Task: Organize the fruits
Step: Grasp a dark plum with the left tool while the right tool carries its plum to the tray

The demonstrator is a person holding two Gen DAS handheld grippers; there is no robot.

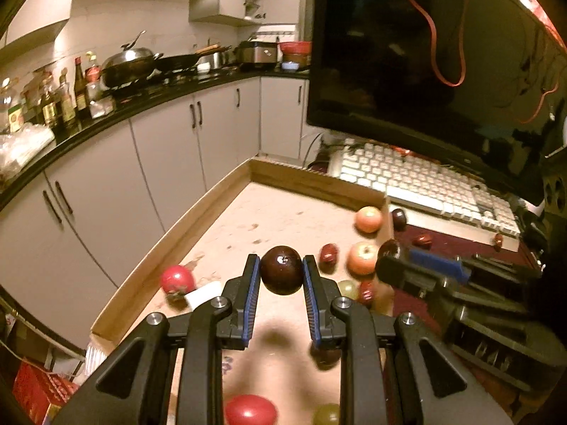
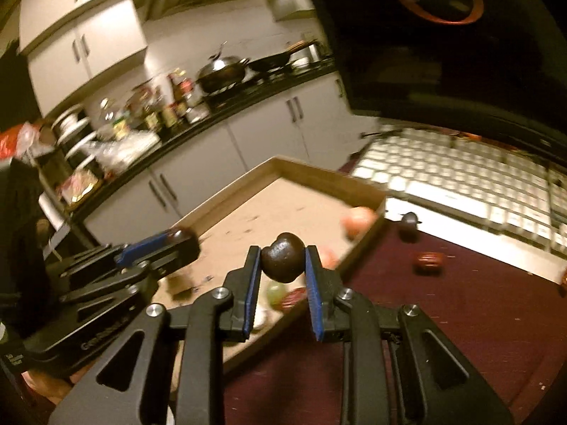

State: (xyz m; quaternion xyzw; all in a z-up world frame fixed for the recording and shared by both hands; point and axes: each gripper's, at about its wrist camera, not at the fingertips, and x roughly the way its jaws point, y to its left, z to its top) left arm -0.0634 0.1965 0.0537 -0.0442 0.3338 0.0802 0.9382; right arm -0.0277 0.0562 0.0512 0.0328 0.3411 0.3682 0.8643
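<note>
My left gripper (image 1: 281, 265) is shut on a dark round plum (image 1: 281, 274) and holds it above the wooden tray (image 1: 149, 269). My right gripper (image 2: 283, 260) is shut on another dark plum (image 2: 283, 260) above the tray's right edge (image 2: 365, 239); it shows in the left wrist view (image 1: 389, 255) beside the apples. In the tray lie two apples (image 1: 368, 219) (image 1: 361, 258), red dates (image 1: 329, 253), a red tomato (image 1: 177, 279), green grapes (image 1: 347, 288) and another tomato (image 1: 250, 409).
A white keyboard (image 1: 418, 180) and a dark monitor (image 1: 407, 53) stand behind the tray. Loose dates (image 2: 428, 261) and a dark plum (image 2: 409, 225) lie on the dark red mat (image 2: 443, 318). Kitchen cabinets and a counter with pots are at the left.
</note>
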